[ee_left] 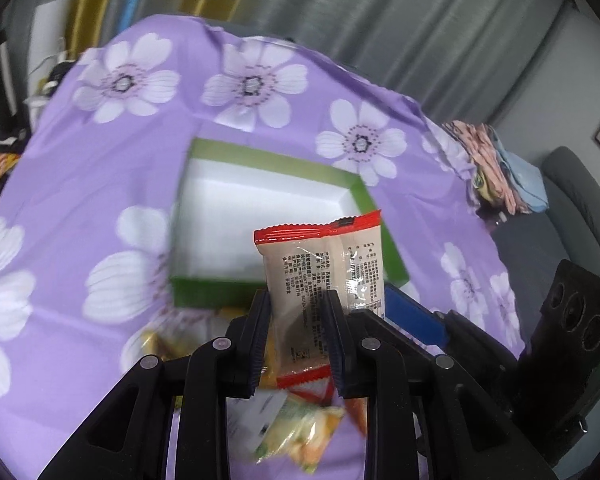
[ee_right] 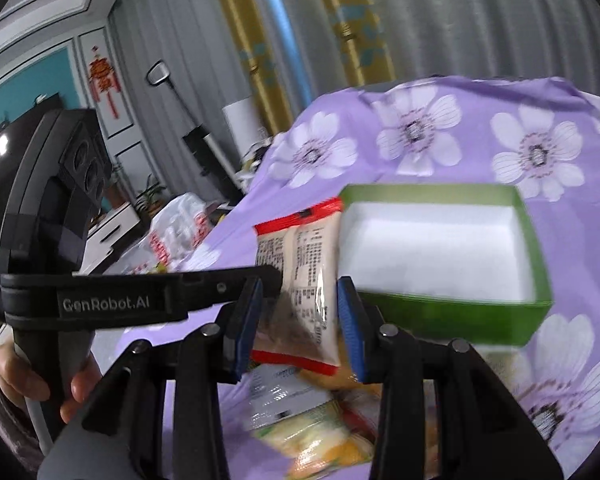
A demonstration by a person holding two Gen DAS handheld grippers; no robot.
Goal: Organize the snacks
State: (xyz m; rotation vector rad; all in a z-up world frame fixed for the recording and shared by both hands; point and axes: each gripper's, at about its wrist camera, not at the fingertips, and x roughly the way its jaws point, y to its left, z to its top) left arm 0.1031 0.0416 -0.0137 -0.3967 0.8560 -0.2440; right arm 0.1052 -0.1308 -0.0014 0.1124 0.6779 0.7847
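Observation:
A beige snack packet (ee_left: pixel 300 264) with red sealed ends hangs upright above the purple floral tablecloth (ee_left: pixel 80 184). My left gripper (ee_left: pixel 300 300) is shut on its left half. My right gripper (ee_right: pixel 300 286) has its blue pads pressed on the sides of the same packet (ee_right: pixel 300 264), and one blue pad (ee_left: pixel 414 314) shows just right of the packet in the left wrist view. Behind the packet lies an open green box (ee_left: pixel 260 156) with a bare white inside (ee_right: pixel 440 248). Several loose snack packets (ee_left: pixel 300 432) (ee_right: pixel 312 432) lie blurred on the cloth under the fingers.
A person's hand (ee_right: pixel 76 384) holds the left gripper's handle (ee_right: pixel 112 300) at the left. A white plastic bag (ee_right: pixel 176 224) sits beyond the table's left edge. Folded clothes (ee_left: pixel 496 168) rest on a grey sofa past the right edge. Curtains hang behind.

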